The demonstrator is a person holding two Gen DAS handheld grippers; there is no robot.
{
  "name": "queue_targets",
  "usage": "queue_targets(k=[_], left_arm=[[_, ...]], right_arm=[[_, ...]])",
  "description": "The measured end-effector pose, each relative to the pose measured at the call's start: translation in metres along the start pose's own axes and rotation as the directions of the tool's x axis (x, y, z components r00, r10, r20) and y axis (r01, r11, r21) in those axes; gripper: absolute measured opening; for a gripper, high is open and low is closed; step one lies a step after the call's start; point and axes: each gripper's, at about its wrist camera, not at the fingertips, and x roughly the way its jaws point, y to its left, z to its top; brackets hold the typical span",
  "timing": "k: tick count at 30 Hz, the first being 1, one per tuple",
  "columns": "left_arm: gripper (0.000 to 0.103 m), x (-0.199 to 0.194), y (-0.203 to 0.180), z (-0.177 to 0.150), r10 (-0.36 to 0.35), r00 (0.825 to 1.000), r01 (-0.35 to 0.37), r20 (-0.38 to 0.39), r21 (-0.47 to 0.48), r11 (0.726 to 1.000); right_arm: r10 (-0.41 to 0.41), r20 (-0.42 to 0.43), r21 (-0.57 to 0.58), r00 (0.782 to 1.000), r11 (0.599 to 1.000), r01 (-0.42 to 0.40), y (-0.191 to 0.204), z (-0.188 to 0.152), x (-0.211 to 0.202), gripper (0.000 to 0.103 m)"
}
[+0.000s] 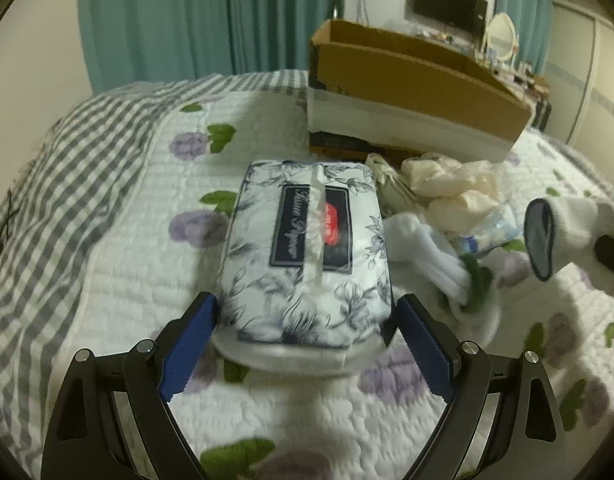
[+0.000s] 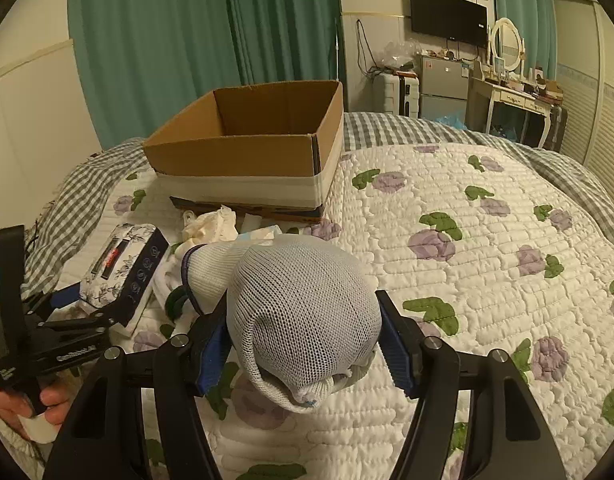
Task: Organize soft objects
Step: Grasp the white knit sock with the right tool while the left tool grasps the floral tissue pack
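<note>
My left gripper point(image 1: 305, 316) is shut on a floral tissue pack point(image 1: 307, 248), its blue pads against the pack's near end; the pack seems lifted slightly off the quilt. It also shows in the right wrist view point(image 2: 121, 268). My right gripper point(image 2: 303, 320) is shut on a rolled white mesh sock point(image 2: 303, 312), held above the bed; the sock shows in the left wrist view point(image 1: 567, 232). An open cardboard box point(image 2: 247, 148) stands on the bed behind both, also in the left wrist view point(image 1: 411, 92).
A pile of soft items lies in front of the box: cream cloth point(image 1: 451, 188), white socks point(image 1: 427, 256), a small packet point(image 1: 487, 232). The flowered quilt point(image 2: 467, 240) stretches to the right. A checked blanket point(image 1: 59, 184) lies left. Furniture stands behind the bed.
</note>
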Motion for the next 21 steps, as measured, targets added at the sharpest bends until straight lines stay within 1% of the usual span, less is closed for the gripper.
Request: queue_targets(k=[5, 6, 11, 14, 17, 18, 21], left_arm=[[0.088, 0.013, -0.006, 0.004, 0.037, 0.999, -0.037, 0.009, 0.025, 0.999], [0.084, 0.013, -0.007, 0.004, 0.037, 0.999, -0.037, 0.016, 0.028, 0.999], [0.077, 0.004, -0.008, 0.002, 0.013, 0.999, -0.015, 0.038, 0.041, 0.999], [0.075, -0.007, -0.008, -0.001, 0.013, 0.999, -0.015, 0.052, 0.029, 0.999], [0.075, -0.025, -0.005, -0.003, -0.04, 0.997, 0.039, 0.07, 0.004, 0.999], [0.075, -0.035, -0.005, -0.004, -0.058, 0.995, 0.058, 0.087, -0.003, 0.998], [0.075, -0.053, -0.008, 0.002, -0.045, 0.991, 0.045, 0.129, 0.008, 0.999]], right_arm=[[-0.006, -0.01, -0.003, 1.0, 1.0, 0.005, -0.001, -0.001, 0.004, 0.065], [-0.006, -0.008, -0.005, 1.0, 1.0, 0.006, -0.001, -0.001, 0.004, 0.065], [0.0, 0.005, -0.012, 1.0, 1.0, 0.0, -0.001, -0.001, -0.002, 0.065], [0.002, 0.017, -0.015, 1.0, 1.0, -0.002, -0.001, 0.0, -0.008, 0.065], [0.014, 0.031, -0.009, 0.999, 1.0, -0.014, -0.001, 0.004, -0.015, 0.065], [0.021, 0.04, -0.008, 0.999, 1.0, -0.02, -0.001, 0.006, -0.018, 0.065], [0.038, 0.073, -0.012, 0.997, 0.999, -0.038, 0.002, 0.021, -0.028, 0.065]])
